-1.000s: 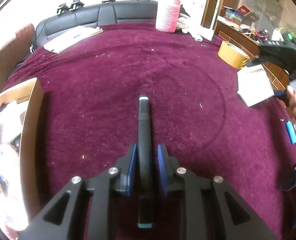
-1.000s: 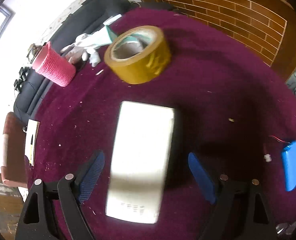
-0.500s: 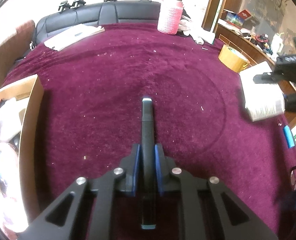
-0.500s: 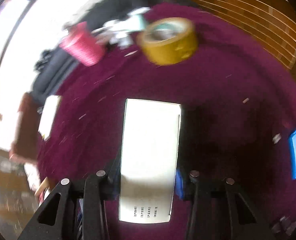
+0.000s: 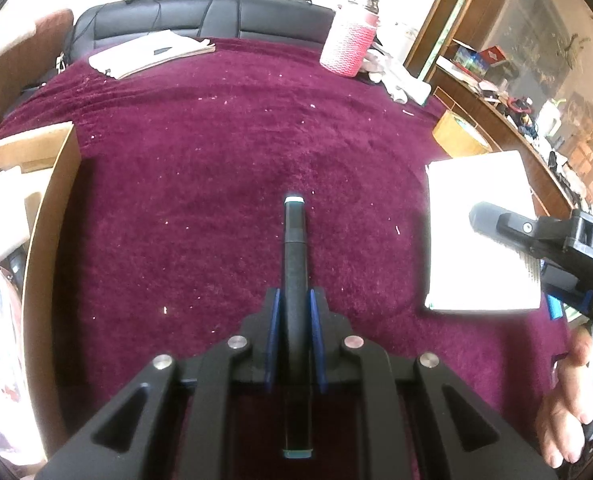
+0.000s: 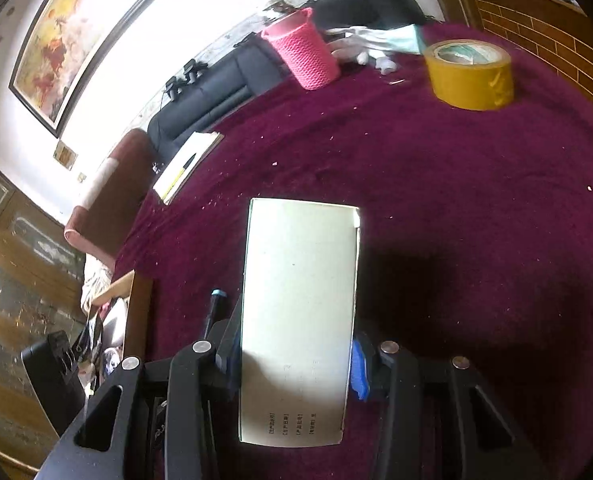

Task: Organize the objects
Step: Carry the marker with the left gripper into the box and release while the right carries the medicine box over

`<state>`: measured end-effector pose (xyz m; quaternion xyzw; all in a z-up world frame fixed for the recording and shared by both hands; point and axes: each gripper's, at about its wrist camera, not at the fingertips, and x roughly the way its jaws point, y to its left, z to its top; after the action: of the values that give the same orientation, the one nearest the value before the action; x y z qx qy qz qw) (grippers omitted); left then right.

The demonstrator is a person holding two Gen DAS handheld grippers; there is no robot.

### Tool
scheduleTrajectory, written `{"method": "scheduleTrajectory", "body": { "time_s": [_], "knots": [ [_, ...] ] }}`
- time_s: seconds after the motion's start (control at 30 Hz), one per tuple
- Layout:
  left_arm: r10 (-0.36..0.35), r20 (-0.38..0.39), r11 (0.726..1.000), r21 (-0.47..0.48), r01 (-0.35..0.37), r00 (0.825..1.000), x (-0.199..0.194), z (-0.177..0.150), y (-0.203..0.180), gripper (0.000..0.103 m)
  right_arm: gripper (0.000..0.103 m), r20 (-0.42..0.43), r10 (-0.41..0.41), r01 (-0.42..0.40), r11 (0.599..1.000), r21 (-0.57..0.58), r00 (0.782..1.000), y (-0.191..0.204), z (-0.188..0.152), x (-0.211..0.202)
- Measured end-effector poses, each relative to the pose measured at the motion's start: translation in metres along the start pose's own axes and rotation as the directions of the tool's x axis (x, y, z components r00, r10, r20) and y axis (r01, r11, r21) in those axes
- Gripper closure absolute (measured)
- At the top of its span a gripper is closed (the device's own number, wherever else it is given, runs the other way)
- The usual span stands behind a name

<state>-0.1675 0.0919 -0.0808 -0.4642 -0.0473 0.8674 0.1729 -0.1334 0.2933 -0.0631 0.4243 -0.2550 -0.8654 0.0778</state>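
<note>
Maroon-carpeted worktop (image 5: 216, 168). Left claw (image 5: 294, 316) is closed on a dark pen (image 5: 294, 248); right claw (image 6: 296, 356) clamps a white box (image 6: 300, 312), both lifted clear. Best practice: carry each level toward the cardboard box (image 5: 44, 216) at left, releasing only once inside.

A lived-in home sitting room: a black leather sofa (image 5: 200, 16) runs along the far side, a large framed painting (image 6: 84, 36) hangs above it, glass-fronted wooden cabinets (image 5: 536, 40) stand at right, and a crimson plush cloth (image 5: 224, 152) covers the desk.
</note>
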Motion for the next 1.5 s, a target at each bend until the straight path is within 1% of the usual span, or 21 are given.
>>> {"method": "scheduleTrajectory", "body": {
  "time_s": [0.13, 0.23, 0.33, 0.5, 0.57, 0.6, 0.7, 0.87, 1.0, 1.07, 1.23, 1.3, 1.43, 1.5],
  "knots": [
    [0.009, 0.014, 1.000, 0.014, -0.009, 1.000, -0.002, -0.001, -0.003, 0.089, 0.058, -0.013, 0.033, -0.033, 0.999, -0.005, 0.999, 0.003, -0.004, -0.003],
    [0.043, 0.045, 0.999, 0.023, -0.045, 0.998, -0.007, -0.001, -0.005, 0.089, 0.058, 0.004, 0.039, -0.039, 0.999, -0.029, 0.999, 0.008, -0.004, -0.008],
    [0.077, 0.076, 0.997, 0.023, -0.079, 0.994, -0.012, -0.001, -0.006, 0.089, 0.058, 0.029, 0.021, -0.019, 0.998, -0.065, 0.999, 0.015, -0.006, -0.013],
    [0.162, 0.144, 0.985, 0.040, -0.170, 0.976, -0.030, -0.004, -0.013, 0.089, 0.058, 0.005, 0.038, -0.038, 0.994, -0.099, 0.999, 0.023, -0.011, -0.008],
    [0.180, 0.173, 0.981, 0.044, -0.190, 0.968, -0.042, -0.008, -0.016, 0.089, 0.058, 0.000, 0.047, -0.046, 0.993, -0.107, 0.999, 0.024, -0.012, -0.006],
    [0.195, 0.195, 0.977, 0.046, -0.208, 0.961, -0.049, -0.011, -0.018, 0.089, 0.058, 0.000, 0.049, -0.049, 0.993, -0.110, 0.999, 0.025, -0.012, -0.006],
    [0.216, 0.225, 0.971, 0.055, -0.234, 0.950, -0.065, -0.019, -0.023, 0.089, 0.058, 0.008, 0.062, -0.060, 0.991, -0.118, 0.998, 0.027, -0.013, -0.008],
    [0.220, 0.267, 0.969, 0.050, -0.241, 0.938, -0.098, -0.030, -0.024, 0.089, 0.057, 0.012, 0.104, -0.101, 0.986, -0.132, 0.995, 0.035, -0.017, -0.013],
    [0.212, 0.295, 0.973, 0.025, -0.230, 0.932, -0.127, -0.038, -0.015, 0.089, 0.057, -0.019, 0.171, -0.172, 0.976, -0.129, 0.985, 0.045, -0.024, -0.017],
    [0.209, 0.305, 0.975, 0.010, -0.222, 0.929, -0.140, -0.040, -0.008, 0.089, 0.057, -0.038, 0.211, -0.214, 0.969, -0.126, 0.977, 0.055, -0.031, -0.019],
    [0.188, 0.329, 0.982, -0.056, -0.180, 0.925, -0.172, -0.051, 0.022, 0.089, 0.057, -0.059, 0.271, -0.277, 0.949, -0.150, 0.961, 0.081, -0.048, -0.026],
    [0.191, 0.336, 0.981, -0.078, -0.175, 0.922, -0.182, -0.055, 0.033, 0.089, 0.057, -0.061, 0.287, -0.293, 0.942, -0.162, 0.956, 0.092, -0.054, -0.030],
    [0.194, 0.341, 0.979, -0.125, -0.160, 0.920, -0.200, -0.066, 0.059, 0.089, 0.057, -0.106, 0.331, -0.346, 0.918, -0.191, 0.938, 0.119, -0.066, -0.031],
    [0.211, 0.344, 0.974, -0.152, -0.168, 0.915, -0.208, -0.071, 0.072, 0.089, 0.057, -0.132, 0.342, -0.363, 0.910, -0.200, 0.930, 0.128, -0.072, -0.028]
  ]
}}
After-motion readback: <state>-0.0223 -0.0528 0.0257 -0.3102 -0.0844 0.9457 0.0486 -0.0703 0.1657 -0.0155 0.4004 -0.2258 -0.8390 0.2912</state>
